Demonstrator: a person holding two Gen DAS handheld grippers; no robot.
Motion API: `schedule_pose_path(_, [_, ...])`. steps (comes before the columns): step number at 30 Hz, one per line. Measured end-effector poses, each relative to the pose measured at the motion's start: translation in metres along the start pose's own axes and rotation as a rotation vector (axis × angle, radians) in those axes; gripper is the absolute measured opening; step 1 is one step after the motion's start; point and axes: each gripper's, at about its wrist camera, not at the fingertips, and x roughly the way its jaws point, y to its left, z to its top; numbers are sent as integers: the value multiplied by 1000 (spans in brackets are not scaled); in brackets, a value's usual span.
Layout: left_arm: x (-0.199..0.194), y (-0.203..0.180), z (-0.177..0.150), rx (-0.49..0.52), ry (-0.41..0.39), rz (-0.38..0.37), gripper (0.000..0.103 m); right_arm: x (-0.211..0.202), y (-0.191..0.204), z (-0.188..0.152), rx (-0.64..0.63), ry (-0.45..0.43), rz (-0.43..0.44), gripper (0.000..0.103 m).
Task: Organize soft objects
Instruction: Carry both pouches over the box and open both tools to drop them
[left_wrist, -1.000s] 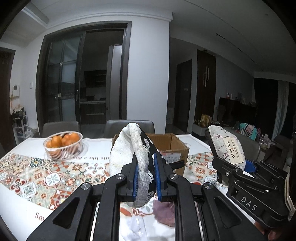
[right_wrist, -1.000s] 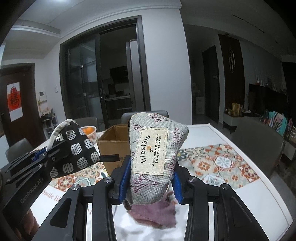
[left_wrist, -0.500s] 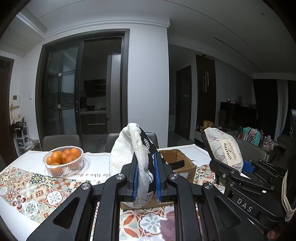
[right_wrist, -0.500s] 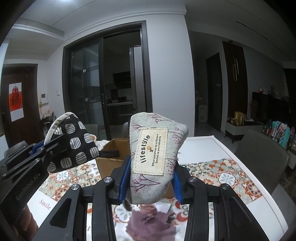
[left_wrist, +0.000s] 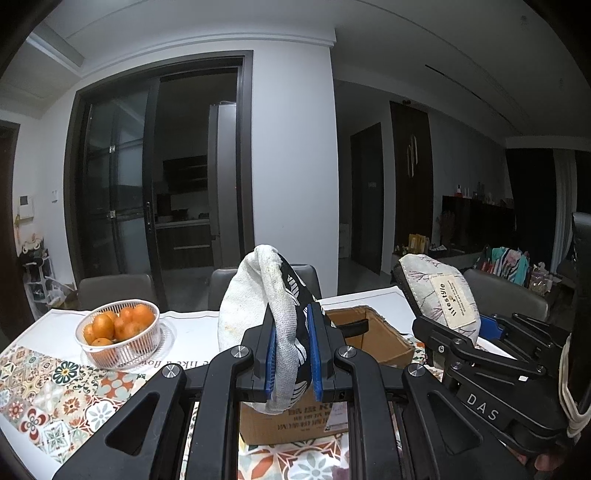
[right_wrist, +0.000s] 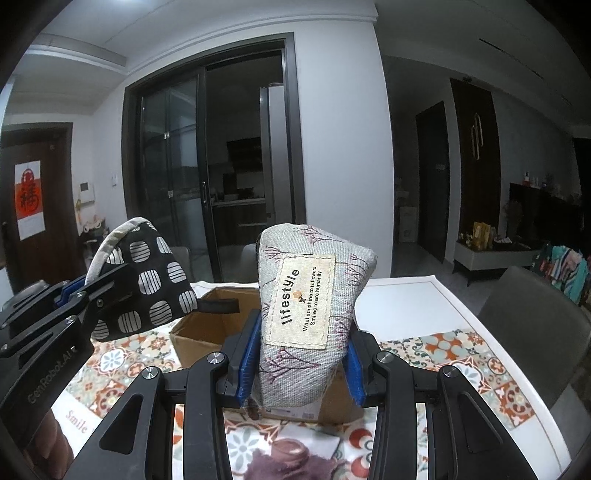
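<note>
The left tool (left_wrist: 291, 350) is clenched on a black pouch with striped white dots (right_wrist: 147, 280), its pale lining turned toward the left wrist camera, and "GenRobot.AI" is printed along that tool's arm as seen from the right wrist. The right tool (right_wrist: 299, 365) is clamped on a grey fabric pouch (right_wrist: 310, 295) printed with small twigs, which bears a cream sewn label (right_wrist: 301, 301) reading "lifestyle" and, smaller, "What sunshine is to flowers Smiles to are humanity"; "DAS" is lettered on this tool's arm in the left view. Both pouches are held up in the air, side by side, just before and above an open cardboard box (left_wrist: 373, 336) that stands on the worktop (right_wrist: 443, 295); a printed sticker on the box front cannot be read. The worktop is covered by a tile-patterned cloth (left_wrist: 44, 384) on which "Smile" is written. A white basket of oranges (left_wrist: 118, 332) stands to the left, well apart from the box. A purple cloth (right_wrist: 291, 465) lies near the bottom edge.
</note>
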Motion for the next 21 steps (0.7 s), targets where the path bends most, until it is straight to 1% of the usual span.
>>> schedule_pose_path(9, [45,2,-2,9,45,6,16,43,-7,4,-16,39,15,41])
schedule_pose_path(16, [80,4,-7,3,90,1,16,77,-12,2,-23,91,35,41])
schedule_pose_path(21, [101,3,-10,16,124,4,16,102,-21,2,-17,147,51,41])
